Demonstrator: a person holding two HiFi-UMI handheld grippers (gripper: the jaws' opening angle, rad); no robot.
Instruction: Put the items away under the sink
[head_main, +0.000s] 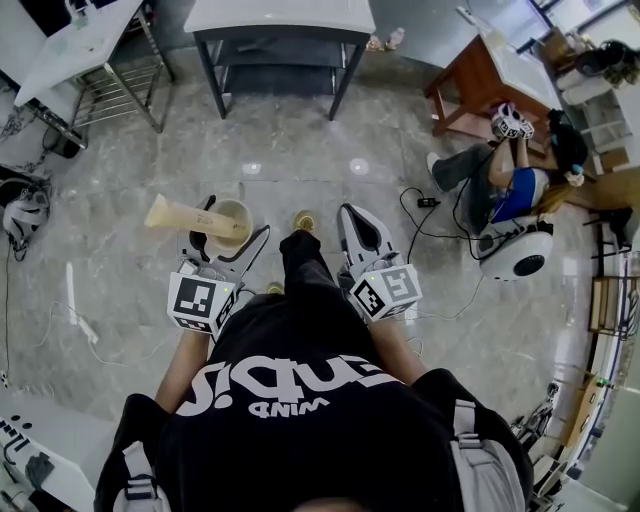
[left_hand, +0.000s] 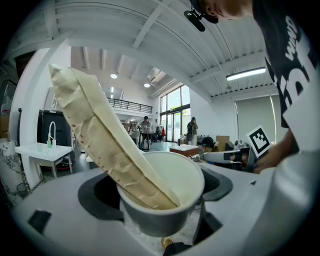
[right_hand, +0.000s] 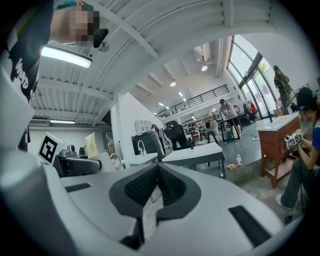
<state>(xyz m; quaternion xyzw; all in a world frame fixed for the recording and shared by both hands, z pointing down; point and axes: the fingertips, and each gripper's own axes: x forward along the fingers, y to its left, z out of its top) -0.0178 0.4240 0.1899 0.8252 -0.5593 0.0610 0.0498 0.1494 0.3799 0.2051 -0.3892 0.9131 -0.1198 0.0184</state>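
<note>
Status: carry phase, nothing stowed yet as far as the frames show

- Left gripper (head_main: 235, 222): jaws closed on a paper cup (left_hand: 165, 200), one on each side of its wall. The cup sits upright between them, low and centre in the left gripper view.
- A long cream packet (left_hand: 100, 135) stands in the cup, lower end inside, leaning out over the rim toward the upper left of the frame. In the head view it points left, away from the person.
- Right gripper (right_hand: 157, 170): jaws pressed together, ribbed pads meeting at the tip, nothing between them. It is held level beside the left one, just right of frame centre in the head view.
- Cup and packet are held above bare floor, in front of the person's body.

Progress judgement: item picked up, not delivered. Left to do: reach the sink, open or reach the space under it, set the cup down, release. Any other items are not in sight.

Hard to make out:
- A white table with a tap (left_hand: 49, 134) stands at mid left of the left gripper view, well apart from the cup; cannot tell whether this is the sink meant, and no storage space under it shows.
- Cup base and the packet's lower end are hidden by the cup wall and gripper body.
- A small gold-coloured thing (head_main: 304, 219) lies between the grippers in the head view; cannot tell what it is
</note>
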